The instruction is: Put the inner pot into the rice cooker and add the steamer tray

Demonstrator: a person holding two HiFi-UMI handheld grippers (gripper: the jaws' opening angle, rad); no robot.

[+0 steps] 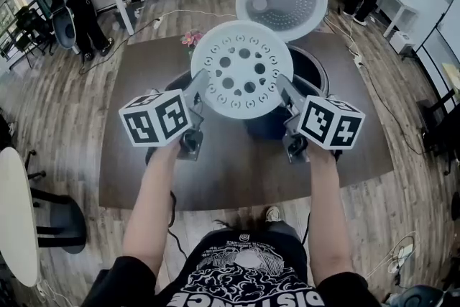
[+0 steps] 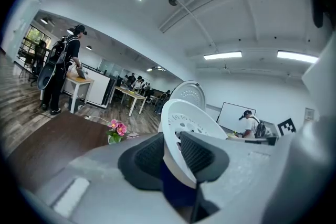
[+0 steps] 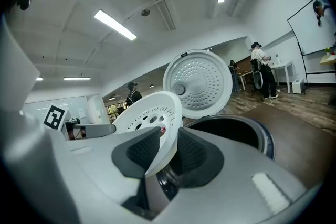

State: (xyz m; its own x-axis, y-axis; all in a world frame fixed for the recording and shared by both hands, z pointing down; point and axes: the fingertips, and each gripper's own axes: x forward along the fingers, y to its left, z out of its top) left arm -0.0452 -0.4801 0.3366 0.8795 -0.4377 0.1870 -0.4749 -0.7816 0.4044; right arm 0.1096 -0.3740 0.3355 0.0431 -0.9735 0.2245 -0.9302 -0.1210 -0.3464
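Left gripper [image 1: 201,86], right gripper [image 1: 285,88] clamped on opposite rims of round, perforated white steamer tray [image 1: 242,78]. Right gripper view shows rice cooker [image 3: 231,131] mouth; left gripper view shows pink flowers [image 2: 116,128].

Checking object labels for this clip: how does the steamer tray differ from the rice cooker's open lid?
The steamer tray is in the air, its rim clamped by the left gripper and right gripper; the lid stands open at the cooker's far side, untouched. The tray has large holes in rings; the lid's inner face has fine dots and one knob. Both are round and pale.
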